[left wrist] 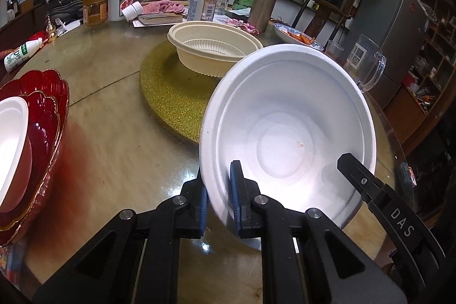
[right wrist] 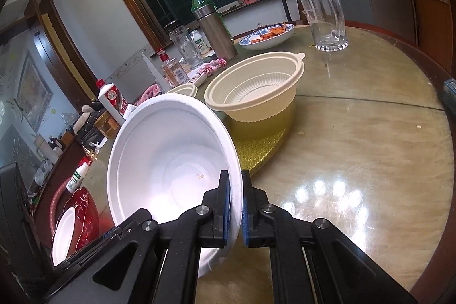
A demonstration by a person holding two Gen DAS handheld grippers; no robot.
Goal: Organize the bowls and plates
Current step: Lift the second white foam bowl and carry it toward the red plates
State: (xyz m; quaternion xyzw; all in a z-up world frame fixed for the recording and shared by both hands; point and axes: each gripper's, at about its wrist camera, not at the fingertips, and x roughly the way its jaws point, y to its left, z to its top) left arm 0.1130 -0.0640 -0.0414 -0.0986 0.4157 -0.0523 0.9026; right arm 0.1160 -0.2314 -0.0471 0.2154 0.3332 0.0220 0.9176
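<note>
A white foam bowl [left wrist: 285, 133] [right wrist: 171, 155] hangs tilted just above the round table, held on both sides. My left gripper [left wrist: 218, 177] is shut on its left rim. My right gripper [right wrist: 235, 175] is shut on the opposite rim; one of its fingers [left wrist: 362, 180] shows inside the bowl in the left wrist view. Behind it a cream ribbed bowl [left wrist: 213, 47] [right wrist: 256, 93] stands on a gold glitter mat [left wrist: 171, 99] [right wrist: 256, 153]. At the left, stacked red glass plates [left wrist: 48, 110] [right wrist: 85, 212] carry another white bowl [left wrist: 11, 147] [right wrist: 64, 232].
A glass mug [left wrist: 367, 64] [right wrist: 327, 16] and a blue-rimmed dish of food [left wrist: 296, 36] [right wrist: 268, 36] stand at the far right. Bottles, a steel flask [left wrist: 263, 2] [right wrist: 216, 27] and jars crowd the back. The table edge [right wrist: 444, 161] curves close on the right.
</note>
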